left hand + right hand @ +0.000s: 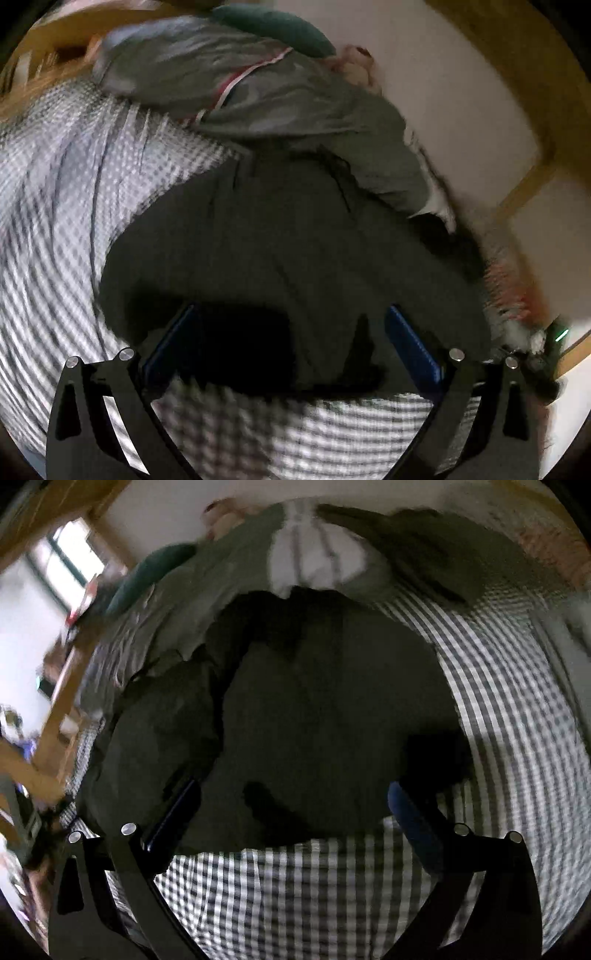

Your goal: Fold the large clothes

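A large dark garment (280, 251) lies spread on a grey-and-white checked bed cover (66, 206). It also fills the middle of the right wrist view (325, 709). My left gripper (291, 317) is open, its blue pads apart, just above the garment's near edge, holding nothing. My right gripper (295, 794) is open too, above the near hem of the same garment, and empty. Both views are blurred by motion.
A grey-green padded quilt (229, 85) and a dark green pillow (273, 26) lie beyond the garment. A white striped cloth (317, 554) lies at the far side. A wooden bed frame (59, 698) and white wall (461, 110) border the bed.
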Tool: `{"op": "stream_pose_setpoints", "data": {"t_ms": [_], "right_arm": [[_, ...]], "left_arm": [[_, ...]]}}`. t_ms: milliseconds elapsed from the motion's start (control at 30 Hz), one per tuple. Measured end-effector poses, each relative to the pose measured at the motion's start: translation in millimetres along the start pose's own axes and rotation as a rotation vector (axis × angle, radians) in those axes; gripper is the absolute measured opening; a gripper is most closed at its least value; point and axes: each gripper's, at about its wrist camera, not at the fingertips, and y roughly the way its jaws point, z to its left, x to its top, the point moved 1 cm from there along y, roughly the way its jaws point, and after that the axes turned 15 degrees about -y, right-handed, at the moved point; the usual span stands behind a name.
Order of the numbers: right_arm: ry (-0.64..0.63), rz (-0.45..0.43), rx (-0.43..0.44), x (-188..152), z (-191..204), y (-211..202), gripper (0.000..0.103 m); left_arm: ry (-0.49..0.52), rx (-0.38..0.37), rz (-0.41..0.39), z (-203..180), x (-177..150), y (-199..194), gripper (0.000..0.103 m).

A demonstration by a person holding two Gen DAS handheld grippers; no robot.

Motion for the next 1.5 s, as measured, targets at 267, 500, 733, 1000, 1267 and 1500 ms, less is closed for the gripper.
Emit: {"op": "stream_pose_setpoints", "data": {"t_ms": [267, 500, 733, 1000, 1267, 1500], "right_arm": [[0.143, -0.031, 0.047, -40.4, -2.1, 14.1, 0.100], [0.364, -0.074, 0.198, -41.5, -22.8, 34.0, 0.100], [0.491, -0.061, 0.267, -47.9, -35.4, 47.6, 0.100], [0.515, -0.059, 0.276, -48.3, -37.5, 57.2, 0.100], [0.609, -0.133, 0.368, -60.3, -53.6, 51.0, 0.100], [0.699, -0.196, 0.452, -58.1, -70.1, 56.8, 0.100]], "left_arm": [[-0.303, -0.036, -0.033, 41.6, -39.8, -6.3, 0.099], [-0.594, -0.175, -0.066, 85.7, -39.9, 9.6, 0.098], [-0.637, -0.253, -0.023, 73.4, -17.8, 32.0, 0.098], [-0.726, -0.174, -0.003, 67.7, 5.2, 63.9, 0.098], [-0.739, -0.172, -0.059, 62.2, -2.8, 53.2, 0.061], [-0.748, -0.270, -0.053, 61.4, 8.6, 39.8, 0.035]]}}
